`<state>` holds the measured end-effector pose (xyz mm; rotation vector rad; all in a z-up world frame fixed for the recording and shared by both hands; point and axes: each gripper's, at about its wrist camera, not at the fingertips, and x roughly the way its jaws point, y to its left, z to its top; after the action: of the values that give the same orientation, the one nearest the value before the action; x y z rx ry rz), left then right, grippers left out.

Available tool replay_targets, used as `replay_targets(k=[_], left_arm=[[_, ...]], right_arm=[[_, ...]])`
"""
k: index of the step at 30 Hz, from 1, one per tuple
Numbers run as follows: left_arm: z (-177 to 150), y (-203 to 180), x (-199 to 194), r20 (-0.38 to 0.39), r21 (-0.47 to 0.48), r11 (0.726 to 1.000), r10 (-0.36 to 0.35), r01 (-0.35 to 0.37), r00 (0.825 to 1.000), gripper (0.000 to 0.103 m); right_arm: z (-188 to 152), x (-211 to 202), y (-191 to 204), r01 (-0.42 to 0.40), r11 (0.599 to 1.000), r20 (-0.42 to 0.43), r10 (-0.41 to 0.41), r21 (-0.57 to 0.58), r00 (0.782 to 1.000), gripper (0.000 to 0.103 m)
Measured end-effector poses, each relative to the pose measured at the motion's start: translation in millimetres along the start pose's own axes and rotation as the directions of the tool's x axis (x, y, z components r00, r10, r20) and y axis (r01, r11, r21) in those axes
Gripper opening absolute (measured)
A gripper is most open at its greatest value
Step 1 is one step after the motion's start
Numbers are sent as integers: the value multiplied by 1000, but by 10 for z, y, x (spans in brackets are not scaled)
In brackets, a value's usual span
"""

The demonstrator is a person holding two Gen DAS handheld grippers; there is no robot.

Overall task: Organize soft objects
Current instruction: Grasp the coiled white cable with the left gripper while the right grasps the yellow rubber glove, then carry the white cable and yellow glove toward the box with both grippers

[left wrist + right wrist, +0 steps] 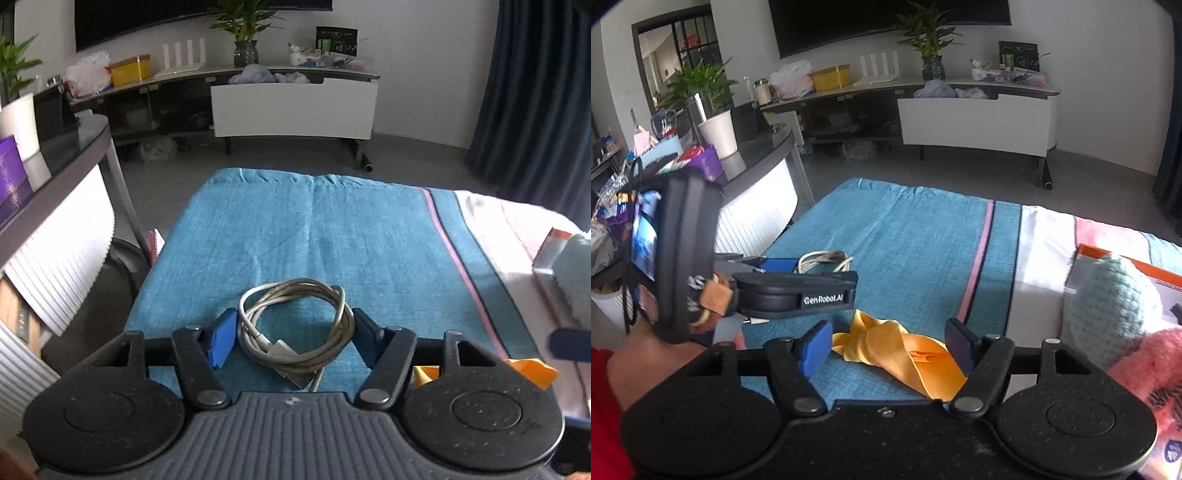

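The left gripper [293,338] has its jaws apart, and a coiled white cable [295,325] lies between them on the blue cloth [332,229]. The left side of the coil is just beside the left blue pad [221,343] and the right side of the coil is just beside the right pad; I cannot tell if the pads really touch it, and they do not seem to press it. The plug end of the cable lies at the near side of the coil, close to the body of the gripper. Beyond the jaws the blue cloth is bare up to its far edge.

The right gripper [890,349] also has its jaws wide apart. A crumpled yellow cloth [905,354] lies between them on the same blue cloth, nearer to the right pad, and its near end goes under the right finger. The left pad [814,349] is apart from the yellow cloth.

To the left of the right jaws the other gripper is seen from the side, held by a hand [631,365] with a red sleeve. To the right of the right jaws, well apart, a light green knitted thing [1115,306] and a pink fluffy thing [1156,369] lie on an orange and white box [1167,291]
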<state>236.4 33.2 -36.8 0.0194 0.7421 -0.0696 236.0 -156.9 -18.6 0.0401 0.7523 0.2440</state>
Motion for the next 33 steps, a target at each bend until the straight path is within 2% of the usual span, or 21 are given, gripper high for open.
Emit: replay_targets(k=[5, 10, 11, 12, 14, 15, 18, 24, 33], left_arm=[[-17, 101, -136, 20, -54, 998, -15, 17, 1000, 65], [-49, 133, -283, 26, -72, 997, 4, -2, 1000, 65], [-64, 144, -317, 27, -79, 997, 3, 0, 1000, 65], [-76, 151, -346, 30, -86, 996, 0, 3, 1000, 65], [-92, 160, -394, 34, -97, 995, -1, 5, 999, 65], [-99, 155, -419, 37, -100, 995, -1, 5, 999, 65], [-105, 137, -492, 42, -107, 994, -9, 14, 999, 65], [-114, 7, -739, 63, -106, 994, -23, 30, 998, 65], [-237, -226, -1211, 76, -108, 994, -21, 29, 997, 65]], right_arm=[[13, 171, 58, -13, 1000, -35, 12, -26, 999, 83], [-4, 394, 115, 6, 998, -84, -12, -61, 996, 83], [-15, 436, 120, 17, 998, -90, -23, -68, 996, 79], [-24, 459, 124, 19, 997, -93, -25, -71, 995, 61], [-52, 496, 116, 55, 996, -92, -62, -74, 994, 36], [-57, 481, 118, 87, 993, -80, -94, -83, 992, 34], [-42, 400, 57, 50, 998, -77, -54, -47, 996, 33], [-18, 100, 116, 66, 996, -15, -67, -61, 998, 33], [-91, -500, 149, 78, 997, 42, -77, -20, 996, 33]])
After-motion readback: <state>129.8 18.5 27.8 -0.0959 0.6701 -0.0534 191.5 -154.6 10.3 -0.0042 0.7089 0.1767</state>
